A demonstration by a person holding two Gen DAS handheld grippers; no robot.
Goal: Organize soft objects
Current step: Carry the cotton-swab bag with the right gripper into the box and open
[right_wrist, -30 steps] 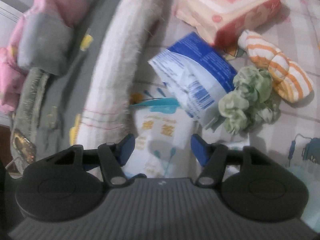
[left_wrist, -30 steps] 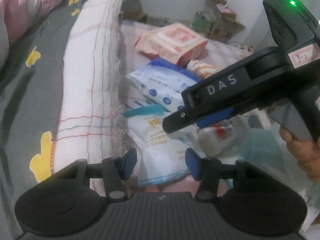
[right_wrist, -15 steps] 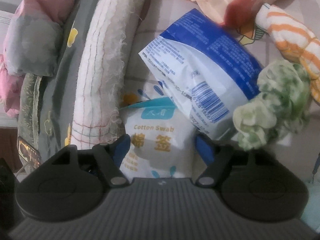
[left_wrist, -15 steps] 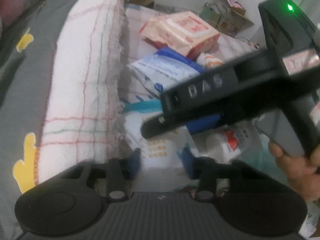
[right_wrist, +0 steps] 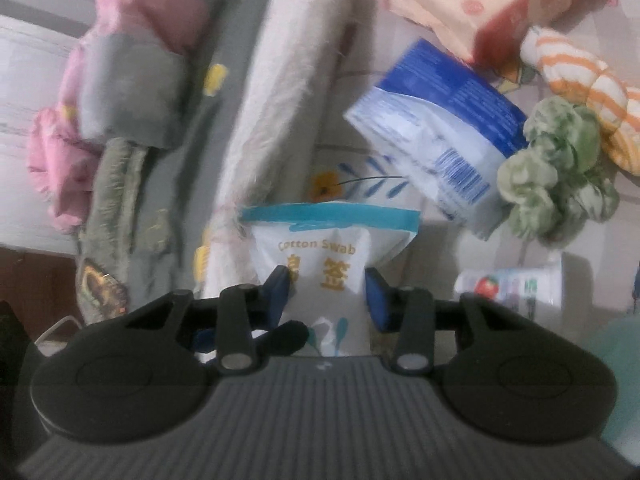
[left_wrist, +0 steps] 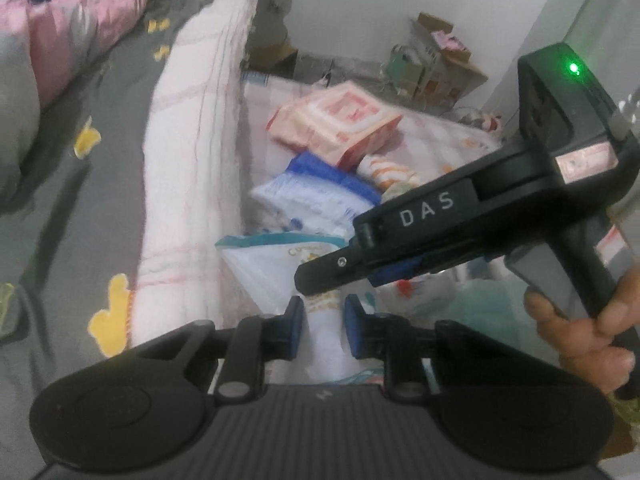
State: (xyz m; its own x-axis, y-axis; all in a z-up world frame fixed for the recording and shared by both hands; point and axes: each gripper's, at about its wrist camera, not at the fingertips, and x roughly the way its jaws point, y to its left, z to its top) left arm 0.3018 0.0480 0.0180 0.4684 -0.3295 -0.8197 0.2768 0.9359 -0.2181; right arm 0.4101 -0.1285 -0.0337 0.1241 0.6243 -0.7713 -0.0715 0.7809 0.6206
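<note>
Cotton swab bag (right_wrist: 320, 264) being pinched at its lower half, teal seal edge up, lifted just off the bed sheet (right_wrist: 420, 4) beside the fringed white blanket (right_wrist: 280, 80). Right tongs (right_wrist: 326, 292) having just been closing, now squeezing the bag's waist between both blue pads. Left tongs (left_wrist: 318, 326) likewise closing, now clamping the same bag's white bottom from the other side, close under the right tongs (left_wrist: 344, 276). Best done by keeping both grips even and moving together, since the soft pouch is likely buckling and could slip or tear if pulled apart. Staying clear of the blue tissue pack (right_wrist: 436, 140), green scrunchie (right_wrist: 556, 168), striped cloth (right_wrist: 580, 80) and strawberry tube (right_wrist: 508, 284) nearby.
</note>
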